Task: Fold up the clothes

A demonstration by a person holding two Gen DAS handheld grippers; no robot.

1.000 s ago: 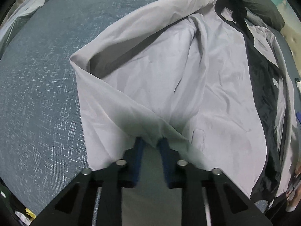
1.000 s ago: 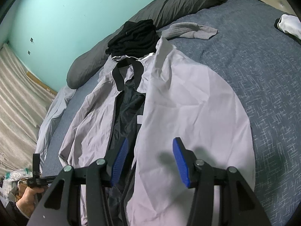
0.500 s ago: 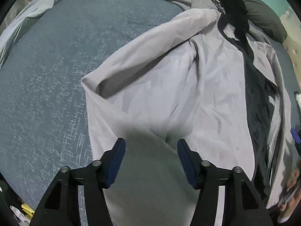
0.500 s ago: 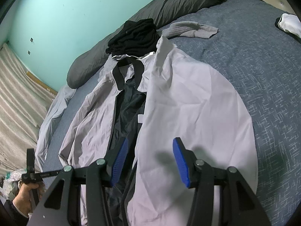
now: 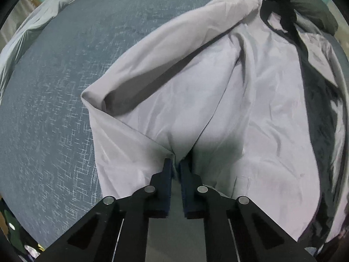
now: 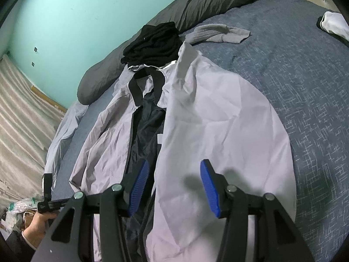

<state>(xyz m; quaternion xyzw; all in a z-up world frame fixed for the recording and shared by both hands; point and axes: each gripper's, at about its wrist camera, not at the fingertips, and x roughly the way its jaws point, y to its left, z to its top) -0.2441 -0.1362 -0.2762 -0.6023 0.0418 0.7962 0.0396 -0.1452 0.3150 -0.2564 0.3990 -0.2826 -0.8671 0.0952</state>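
My pale lilac thin woven jacket (image 5: 218, 100) has a smooth, faintly sheened cloth shell and glossy black lining (image 6: 148, 131). The blue-grey bedspread (image 5: 54, 109), left of frame, is coarse, matt textile.

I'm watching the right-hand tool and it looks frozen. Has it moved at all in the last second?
No. The right gripper keeps the same place over the pale grey jacket: its blue fingers frame the same fabric, and the black clothes pile sits where it did.

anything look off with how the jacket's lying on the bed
Yes. The light grey jacket lies open on the blue bedspread, and its sleeve is doubled back in a loose, puffy fold over the front panel. The left hand-held gripper pinches fabric into a ridge. A black garment sits bunched at the collar.
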